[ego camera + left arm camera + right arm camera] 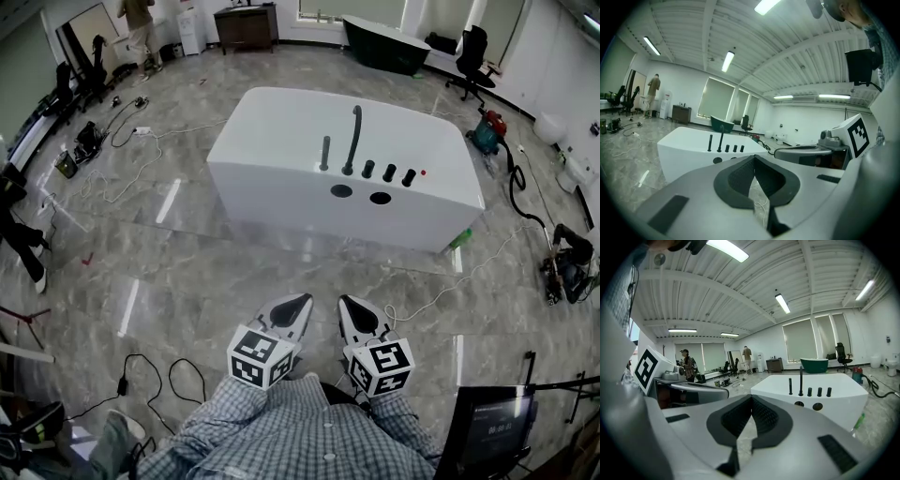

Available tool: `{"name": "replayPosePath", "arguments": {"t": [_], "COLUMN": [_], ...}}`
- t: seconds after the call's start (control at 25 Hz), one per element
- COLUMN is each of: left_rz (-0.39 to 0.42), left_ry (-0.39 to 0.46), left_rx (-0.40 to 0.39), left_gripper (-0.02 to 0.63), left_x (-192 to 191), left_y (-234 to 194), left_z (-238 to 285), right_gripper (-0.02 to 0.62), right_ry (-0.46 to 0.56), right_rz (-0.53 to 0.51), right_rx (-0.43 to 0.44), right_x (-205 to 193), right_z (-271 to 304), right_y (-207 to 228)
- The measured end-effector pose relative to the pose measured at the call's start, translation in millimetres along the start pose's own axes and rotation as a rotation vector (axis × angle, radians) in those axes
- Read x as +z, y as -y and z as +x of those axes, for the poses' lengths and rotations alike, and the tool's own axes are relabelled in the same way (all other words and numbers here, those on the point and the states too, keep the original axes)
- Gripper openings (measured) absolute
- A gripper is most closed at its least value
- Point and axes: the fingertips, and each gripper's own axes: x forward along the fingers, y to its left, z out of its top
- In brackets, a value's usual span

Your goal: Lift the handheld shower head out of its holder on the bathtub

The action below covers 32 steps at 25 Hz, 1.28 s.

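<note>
The white bathtub [281,141] stands mid-floor ahead of me. On its near ledge a short black handheld shower head [324,153] sits upright in its holder, left of the tall curved black spout [354,139] and three black knobs [389,173]. My left gripper [298,302] and right gripper [349,302] are side by side close to my body, well short of the tub, both shut with nothing in them. The left gripper view has the shower head [710,143] beyond the jaws of the left gripper [754,157]. In the right gripper view the shower head [790,386] stands beyond the right gripper [751,398].
Cables [150,375] trail over the marble floor left and right of me. A dark monitor [487,427] stands at bottom right. A dark green tub [386,42], an office chair [472,58] and a person [141,33] are at the far end; a vacuum [487,131] sits right of the tub.
</note>
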Motion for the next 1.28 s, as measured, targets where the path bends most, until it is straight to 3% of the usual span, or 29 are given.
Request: {"name": "replayPosePath", "arguments": {"t": [0.44, 0.84, 1.28], "left_rz": [0.004, 0.012, 0.008], "left_ry": [0.006, -0.007, -0.011], "left_rx": [0.018, 0.014, 0.019], "left_gripper": [0.003, 0.003, 0.003], "left_x": [-9, 2, 37], "left_y": [18, -3, -82], "left_z": [5, 39, 84], "right_gripper": [0.014, 0.015, 0.015], "right_ry": [0.019, 0.025, 0.013], "right_rz": [0.016, 0.04, 0.051], "right_rx": [-0.013, -0.041, -0.05], "right_x": [-10, -2, 29], "right_z": [-20, 2, 87], "right_y": [16, 48, 73]}}
